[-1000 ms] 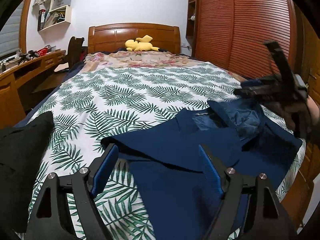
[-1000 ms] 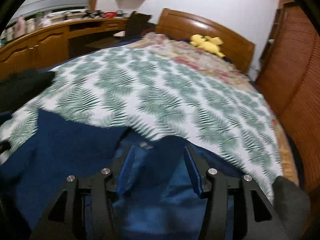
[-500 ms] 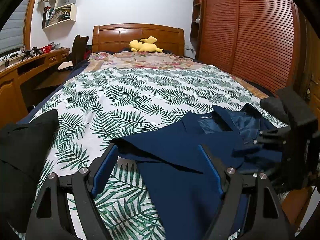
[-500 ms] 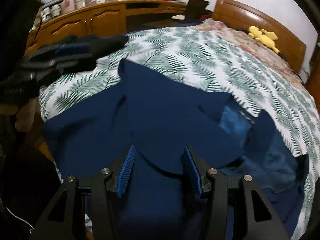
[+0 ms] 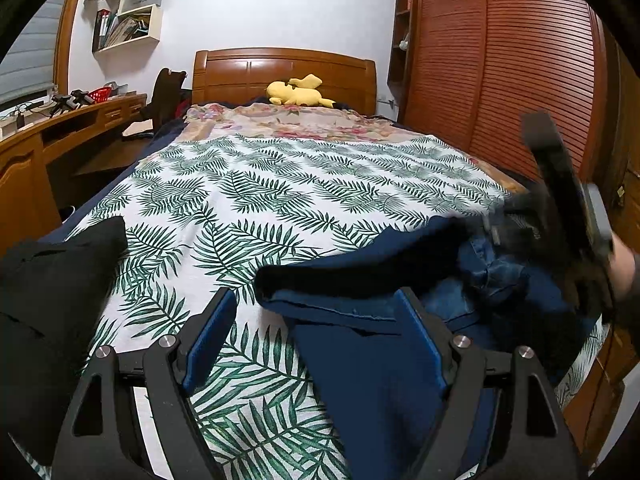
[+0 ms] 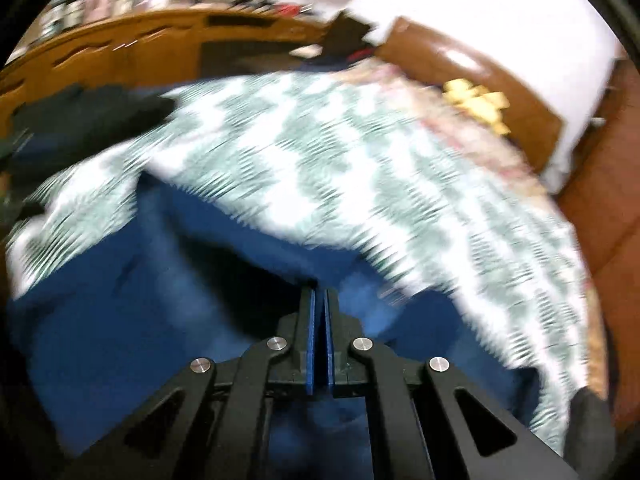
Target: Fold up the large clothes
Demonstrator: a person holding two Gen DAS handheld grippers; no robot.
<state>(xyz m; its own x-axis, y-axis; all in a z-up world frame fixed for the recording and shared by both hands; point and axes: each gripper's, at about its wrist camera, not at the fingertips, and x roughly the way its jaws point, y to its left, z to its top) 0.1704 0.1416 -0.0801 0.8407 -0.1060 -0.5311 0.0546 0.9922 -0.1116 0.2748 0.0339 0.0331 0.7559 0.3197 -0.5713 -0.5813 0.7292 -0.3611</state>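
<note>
At the foot of the bed, in the left wrist view: left gripper (image 5: 316, 296) spread wide, gripping nothing, its right pad over the navy garment (image 5: 360, 368), its left pad over bare leaf-print bedspread (image 5: 280, 184). Just beyond, a raised ridge of navy cloth running right, up to the blurred right gripper (image 5: 500, 228) and the hand (image 5: 622, 268) behind it. To the left, a black garment (image 5: 52, 288) lying apart from the navy one.

From the right wrist view alone: right gripper (image 6: 319, 292) pinched nearly closed, tips buried at a fold edge of the navy garment (image 6: 120, 320), apparently nipping it, though heavily smeared by motion. No detail of the far room to be read there.

Farther off, sharp only through the left lens: floral cover (image 5: 288, 120), yellow plush toy (image 5: 298, 92) against the wooden headboard (image 5: 280, 72), desk (image 5: 80, 120) and wall shelf (image 5: 128, 20) on the left, slatted wardrobe (image 5: 500, 80) on the right.
</note>
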